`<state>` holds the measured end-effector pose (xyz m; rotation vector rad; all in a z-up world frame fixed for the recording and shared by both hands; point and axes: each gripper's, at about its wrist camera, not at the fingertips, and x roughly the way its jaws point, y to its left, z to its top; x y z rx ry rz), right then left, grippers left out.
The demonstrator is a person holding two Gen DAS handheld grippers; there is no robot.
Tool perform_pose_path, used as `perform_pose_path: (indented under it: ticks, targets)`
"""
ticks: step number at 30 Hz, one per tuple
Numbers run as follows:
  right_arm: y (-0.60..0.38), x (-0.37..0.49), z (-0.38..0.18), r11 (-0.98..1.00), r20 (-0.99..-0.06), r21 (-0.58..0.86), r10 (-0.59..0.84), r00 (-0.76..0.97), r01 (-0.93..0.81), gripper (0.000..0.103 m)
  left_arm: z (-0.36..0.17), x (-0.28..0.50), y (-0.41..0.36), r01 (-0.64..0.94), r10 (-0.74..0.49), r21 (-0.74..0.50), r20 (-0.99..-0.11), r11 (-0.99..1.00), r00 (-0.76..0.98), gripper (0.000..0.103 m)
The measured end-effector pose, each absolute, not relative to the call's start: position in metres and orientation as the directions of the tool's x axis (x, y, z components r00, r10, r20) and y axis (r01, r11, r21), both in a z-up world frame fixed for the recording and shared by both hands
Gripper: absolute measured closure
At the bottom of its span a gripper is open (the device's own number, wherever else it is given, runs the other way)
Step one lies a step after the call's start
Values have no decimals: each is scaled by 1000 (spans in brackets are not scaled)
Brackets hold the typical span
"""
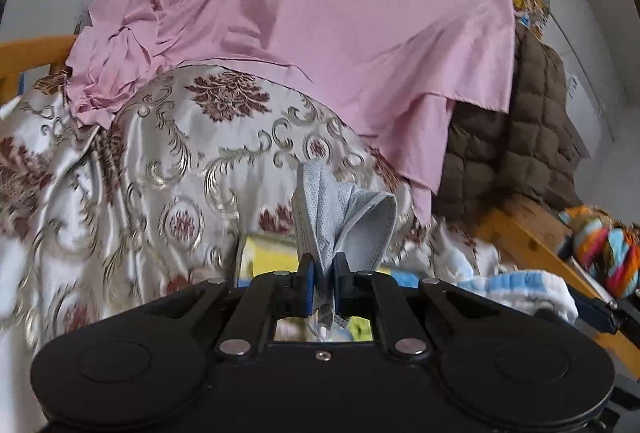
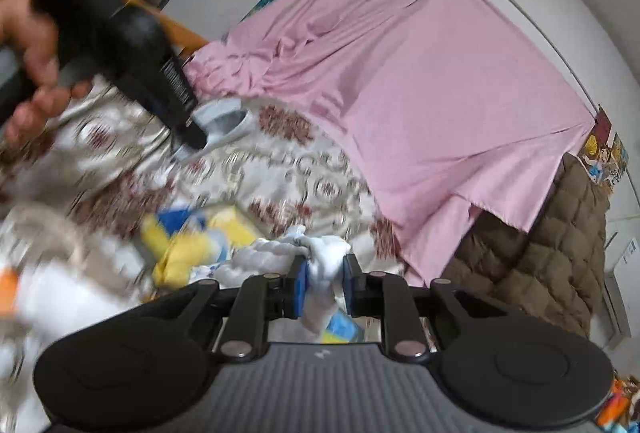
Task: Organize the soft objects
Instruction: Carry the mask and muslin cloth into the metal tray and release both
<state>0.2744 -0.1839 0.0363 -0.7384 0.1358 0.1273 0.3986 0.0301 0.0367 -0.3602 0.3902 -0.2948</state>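
pale blue dotted cloth and white sock, both pinched aloft.

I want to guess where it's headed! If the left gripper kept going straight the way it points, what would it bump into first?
Probably the shiny cream satin bedspread with brown flower patterns, heaped right ahead. The left gripper is pinching a light blue dotted cloth. The pink sheet hangs behind the bedspread, though depth is hard to judge.
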Motion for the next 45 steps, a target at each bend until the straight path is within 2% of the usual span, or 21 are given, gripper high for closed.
perform_pose_path:
  ticks: [4, 9, 15, 19, 24, 28, 33, 35, 39, 43, 45]
  targets:
    - [-170, 327, 51, 768, -159, -625, 50, 986, -140, 82, 28, 430, 34, 231, -366, -427, -266, 874, 892, 93]
    - [-163, 393, 58, 845, -220, -522, 4, 976, -121, 82, -4, 467, 26, 227, -406, -476, -315, 850, 858, 93]
    - [-166, 451, 44, 889, -287, -454, -84, 954, -58, 82, -23, 493, 3, 271, -472, -524, -300, 808, 829, 93]
    - [-172, 476, 21, 891, -354, -453, -172, 919, -7, 82, -35, 504, -11, 276, -491, -511, -353, 814, 796, 93]
    - [-185, 489, -8, 878, -432, -477, -254, 866, 20, 82, -60, 517, -28, 262, -499, -477, -483, 839, 720, 93]
    - [-199, 490, -22, 889, -482, -457, -285, 829, 40, 81, -76, 518, -30, 248, -521, -511, -507, 823, 687, 92]
    - [-216, 485, -34, 896, -513, -441, -303, 803, 56, 76, -79, 516, -35, 246, -511, -494, -522, 834, 683, 92]
    - [-219, 482, -40, 893, -518, -448, -303, 800, 49, 71, -78, 516, -39, 254, -511, -484, -529, 837, 677, 92]
    - [-223, 477, -45, 896, -523, -441, -294, 800, 42, 67, -77, 514, -47, 269, -508, -461, -542, 846, 670, 87]
    - [-226, 471, -41, 910, -519, -413, -273, 810, 43, 51, -73, 509, -55, 284, -491, -421, -549, 861, 676, 82]
    - [-226, 467, -38, 915, -513, -402, -262, 817, 41, 46, -69, 507, -57, 285, -481, -405, -553, 869, 680, 81]
